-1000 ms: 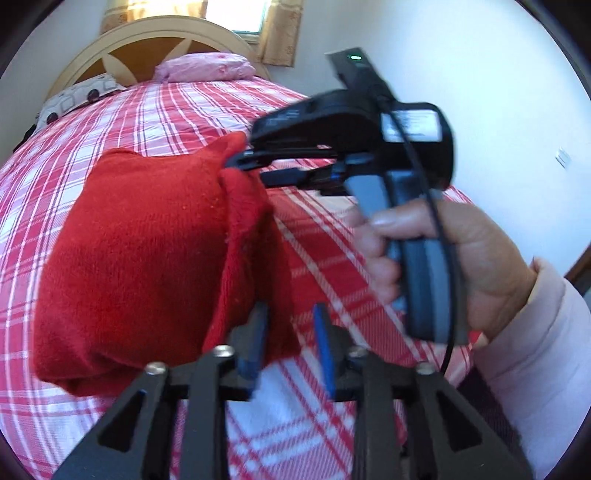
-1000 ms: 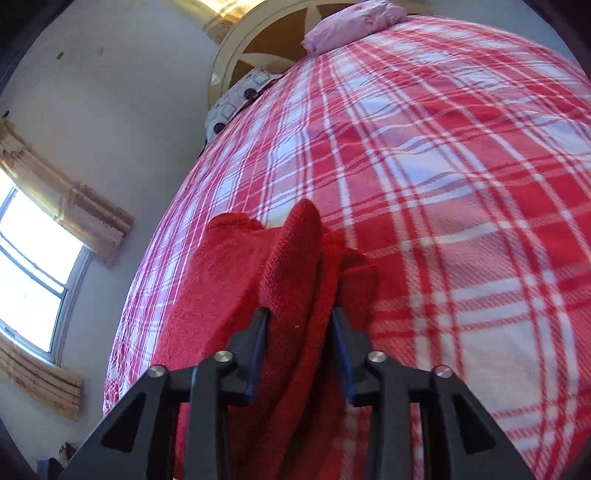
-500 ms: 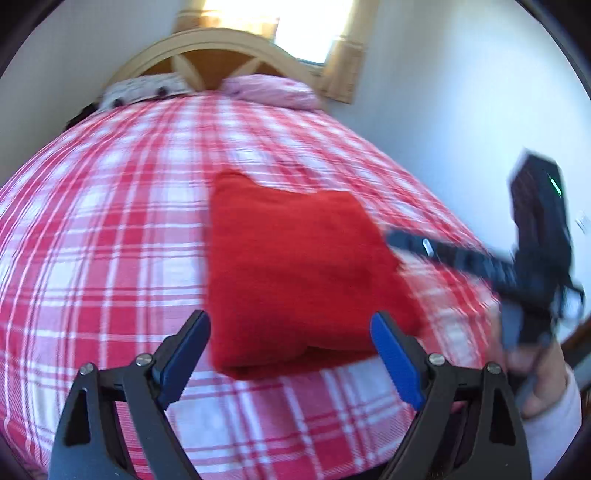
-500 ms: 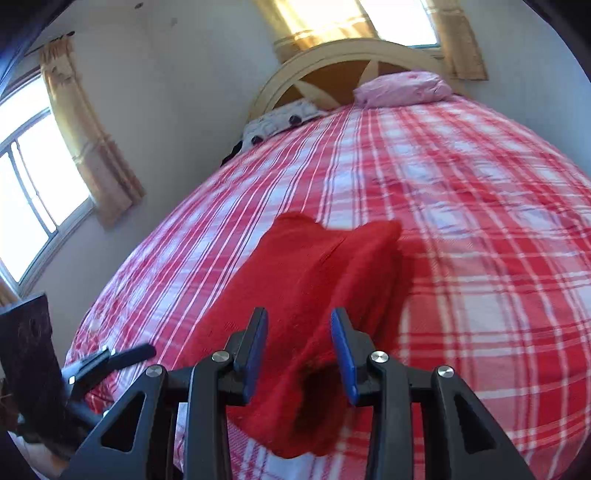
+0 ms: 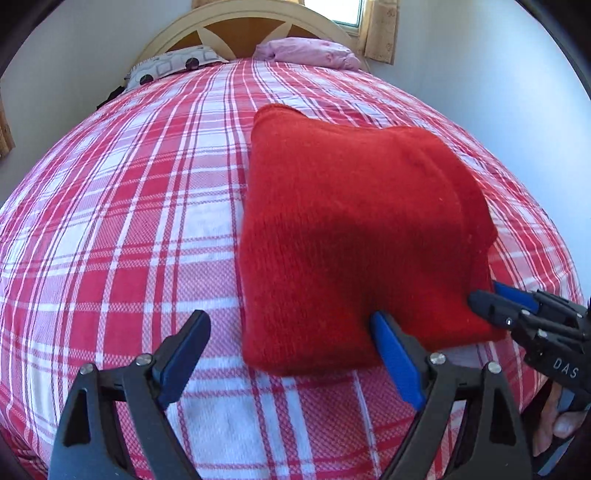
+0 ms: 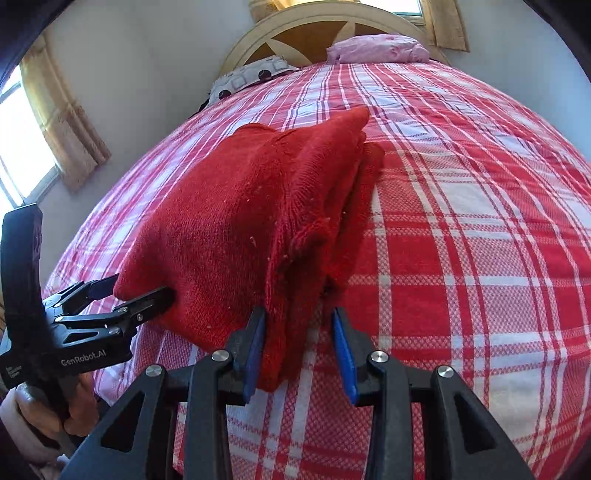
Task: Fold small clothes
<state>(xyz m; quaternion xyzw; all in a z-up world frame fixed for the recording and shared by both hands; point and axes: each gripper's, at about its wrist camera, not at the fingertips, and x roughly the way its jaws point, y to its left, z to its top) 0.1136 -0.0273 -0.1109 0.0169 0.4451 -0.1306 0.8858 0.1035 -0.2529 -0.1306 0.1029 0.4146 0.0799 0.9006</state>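
Observation:
A folded red knit garment lies on the red and white plaid bed; it also shows in the right wrist view. My left gripper is open, its fingers spread wide at the garment's near edge, the right finger against the cloth. My right gripper stands at the garment's near right corner with a thick fold of cloth between its blue pads; the right pad shows a gap. In the left wrist view the right gripper meets the garment's right corner.
A pink pillow and a patterned pillow lie by the wooden headboard. White walls flank the bed; a curtained window is at the left. The bed's near edge is just below the grippers.
The garment was held up by both grippers and now lies folded on the bed. My left gripper let go and opened wide. My right gripper's fingers stand wider apart than before.

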